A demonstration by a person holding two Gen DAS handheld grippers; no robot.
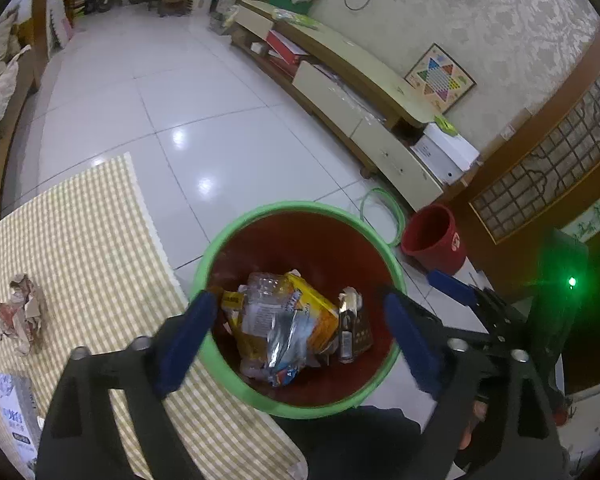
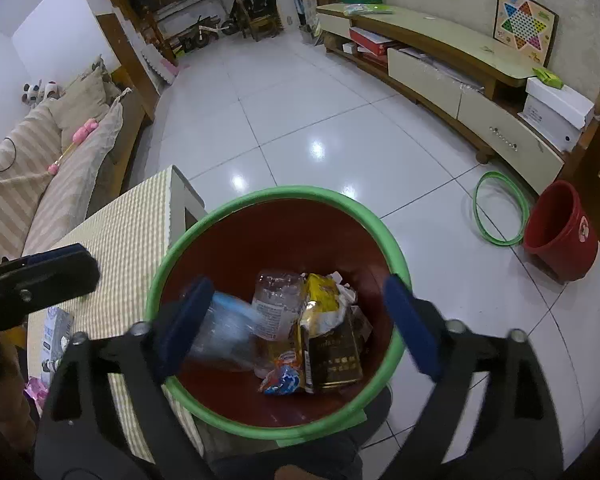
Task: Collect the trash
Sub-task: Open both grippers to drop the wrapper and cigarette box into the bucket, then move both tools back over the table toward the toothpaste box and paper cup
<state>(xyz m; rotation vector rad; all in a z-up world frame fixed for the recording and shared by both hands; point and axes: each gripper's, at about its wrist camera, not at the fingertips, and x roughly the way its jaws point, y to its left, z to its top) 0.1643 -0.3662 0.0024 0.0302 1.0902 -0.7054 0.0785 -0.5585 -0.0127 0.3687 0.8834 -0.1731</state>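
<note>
Bin: we hold both grippers above the green-rimmed bin [image 1: 300,216], which stands on the floor just beside the near right edge of the tabletop [image 1: 84,240].
Left gripper [image 1: 296,344]: we keep its blue fingers [image 1: 188,340] wide apart with nothing between them, over the bin's mouth.
Right gripper [image 2: 296,332]: its fingers [image 2: 412,328] are also spread apart and hold nothing; a blurred clear plastic bottle [image 2: 228,332] shows just below them inside the bin, and we cannot tell whether it is falling or lying there.
Done so far: the bin already holds a yellow snack bag [image 1: 312,312], a crushed clear bottle [image 1: 264,300], a dark box [image 2: 332,356] and other wrappers.
Left to do: a crumpled paper wad [image 1: 22,312] lies on the tabletop, well left of the bin, and a white carton [image 1: 14,416] stands at the near left edge; we cannot say whether the carton counts as trash.
Progress: we judge the task mostly done, with at least the paper wad to fetch.
</note>
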